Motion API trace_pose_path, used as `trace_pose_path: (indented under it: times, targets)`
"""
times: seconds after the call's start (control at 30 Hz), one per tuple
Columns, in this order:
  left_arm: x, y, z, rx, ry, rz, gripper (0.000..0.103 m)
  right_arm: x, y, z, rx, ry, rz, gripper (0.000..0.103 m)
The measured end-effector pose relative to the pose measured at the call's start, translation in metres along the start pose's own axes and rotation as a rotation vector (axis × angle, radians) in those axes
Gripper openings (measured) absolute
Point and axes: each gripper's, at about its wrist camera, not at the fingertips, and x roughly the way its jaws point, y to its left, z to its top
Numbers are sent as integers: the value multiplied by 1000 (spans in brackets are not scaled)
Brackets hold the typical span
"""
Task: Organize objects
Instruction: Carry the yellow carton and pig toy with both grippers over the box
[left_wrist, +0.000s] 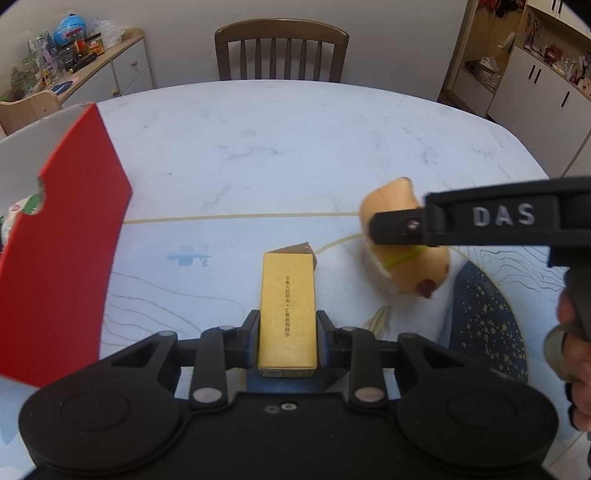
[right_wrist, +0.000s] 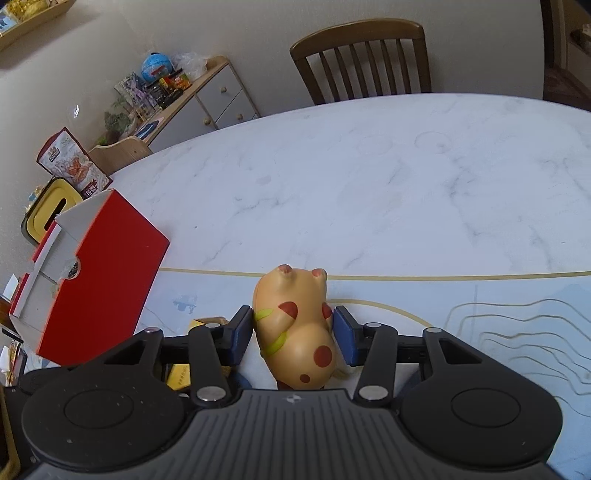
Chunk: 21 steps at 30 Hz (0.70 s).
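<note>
My left gripper (left_wrist: 287, 341) is clamped on the yellow carton (left_wrist: 288, 306), low centre of the left view, gripped at its near end so the long body sticks out forward, ready to slide in somewhere. My right gripper (right_wrist: 293, 328) is closed on the spotted toy figure (right_wrist: 295, 325), pads (right_wrist: 243, 328) squeezing its flanks at the waist, centre of the right view. Both look lifted over the marble table (right_wrist: 369, 184). The open red box (right_wrist: 99, 280), mid left of that view, is probably the destination; it's close to the left side.
</note>
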Motion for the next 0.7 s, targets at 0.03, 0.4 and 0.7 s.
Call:
trace_pose_path:
  times: [0.03,0.4,0.7]
  targets:
    - [-4,1,0,-4,-1,-1,28,-5,1,0,-2,-6,4,47]
    - [-48,14,8,-11,-39,-18,28,-63,30,-5,-53,-68,-3,47]
    - [-83,33,10,-6,-44,-2,28,-96,61,-13,-70,-92,18,47]
